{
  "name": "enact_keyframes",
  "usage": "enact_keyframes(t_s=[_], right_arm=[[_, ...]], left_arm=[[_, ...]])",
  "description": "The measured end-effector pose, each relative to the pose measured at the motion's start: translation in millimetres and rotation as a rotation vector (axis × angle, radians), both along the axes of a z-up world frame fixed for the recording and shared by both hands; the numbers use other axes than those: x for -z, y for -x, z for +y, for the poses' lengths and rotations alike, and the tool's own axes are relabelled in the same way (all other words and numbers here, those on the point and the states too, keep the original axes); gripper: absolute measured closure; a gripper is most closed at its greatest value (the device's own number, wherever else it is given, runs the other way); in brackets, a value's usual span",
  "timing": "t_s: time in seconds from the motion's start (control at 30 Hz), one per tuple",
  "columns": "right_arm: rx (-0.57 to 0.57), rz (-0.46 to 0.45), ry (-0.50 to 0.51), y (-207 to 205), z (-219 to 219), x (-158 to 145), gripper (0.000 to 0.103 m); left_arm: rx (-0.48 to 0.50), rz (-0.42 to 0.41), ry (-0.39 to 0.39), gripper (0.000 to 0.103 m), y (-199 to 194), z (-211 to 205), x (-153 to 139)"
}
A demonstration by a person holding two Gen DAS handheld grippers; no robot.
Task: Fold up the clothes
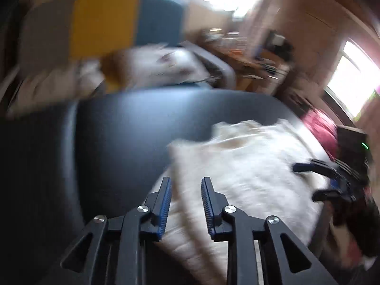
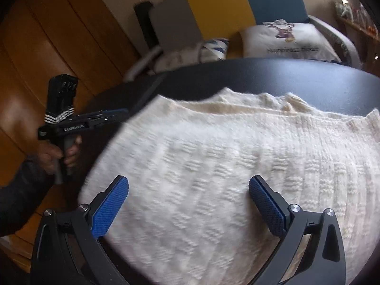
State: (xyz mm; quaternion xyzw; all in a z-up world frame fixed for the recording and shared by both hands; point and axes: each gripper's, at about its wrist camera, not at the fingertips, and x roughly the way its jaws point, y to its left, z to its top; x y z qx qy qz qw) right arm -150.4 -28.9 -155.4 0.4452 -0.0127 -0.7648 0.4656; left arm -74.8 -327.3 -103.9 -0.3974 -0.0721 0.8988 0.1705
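Note:
A cream knitted sweater (image 2: 213,156) lies spread on a dark round table (image 2: 285,76). It also shows in the left wrist view (image 1: 249,166), blurred by motion. My left gripper (image 1: 186,185) is at the sweater's left edge, its jaws partly open with a fold of cloth between them; the grip is unclear. It also shows in the right wrist view (image 2: 111,116), held at the table's left side. My right gripper (image 2: 188,187) is wide open just above the sweater's near part. It also shows at the right of the left wrist view (image 1: 306,180).
The bare dark tabletop (image 1: 130,130) lies left of and beyond the sweater. Behind the table is a seat with a white printed cushion (image 2: 289,40) and yellow and blue panels (image 2: 218,7). A wooden floor (image 2: 59,47) is at left. A red cloth (image 1: 320,128) lies at right.

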Motion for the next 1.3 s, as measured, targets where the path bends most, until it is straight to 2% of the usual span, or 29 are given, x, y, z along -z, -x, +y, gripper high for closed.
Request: enact_keyframes(t_s=[0.1,0.2,0.33,0.57,0.7,0.93,1.1,1.17,1.2,1.3], right_arm=[[-0.010,-0.002,0.002,-2.5,3.9,0.6,0.000],[-0.024,-0.003,0.000,-5.7,10.3,1.1,0.000],[-0.055,-0.001,0.006,-9.1,19.9,0.0,0.000],[-0.085,-0.009,0.053,-5.5,28.6,7.3,0.000],[-0.095,-0.019,0.081,-3.6,33.6,7.2,0.000],[-0.116,-0.008,0.077,-3.4,37.2,-1.2,0.000],[-0.067,-0.023,0.086,2.0,45.0,-3.0,0.000],[-0.052,-0.029,0.080,3.8,45.0,-2.3,0.000],[-0.048,-0.023,0.074,2.7,44.6,-3.1,0.000],[-0.040,-0.002,0.053,1.1,40.5,-6.4,0.000]], left_arm=[[0.207,0.046,0.127,0.073,14.5,37.7,-18.4],[0.389,-0.006,0.241,0.072,44.4,74.1,-15.0],[0.518,-0.122,0.267,0.072,77.0,88.6,5.7],[0.617,-0.279,0.155,0.072,126.7,93.7,30.7],[0.666,-0.337,0.196,0.072,132.6,97.6,43.4],[0.698,-0.378,0.194,0.071,141.8,99.0,45.9],[0.725,-0.364,0.230,0.072,137.2,105.9,48.3],[0.706,-0.358,0.252,0.081,135.3,105.3,46.7],[0.692,-0.329,0.287,0.094,132.3,105.6,45.0],[0.644,-0.242,0.345,0.099,121.9,106.3,38.9]])
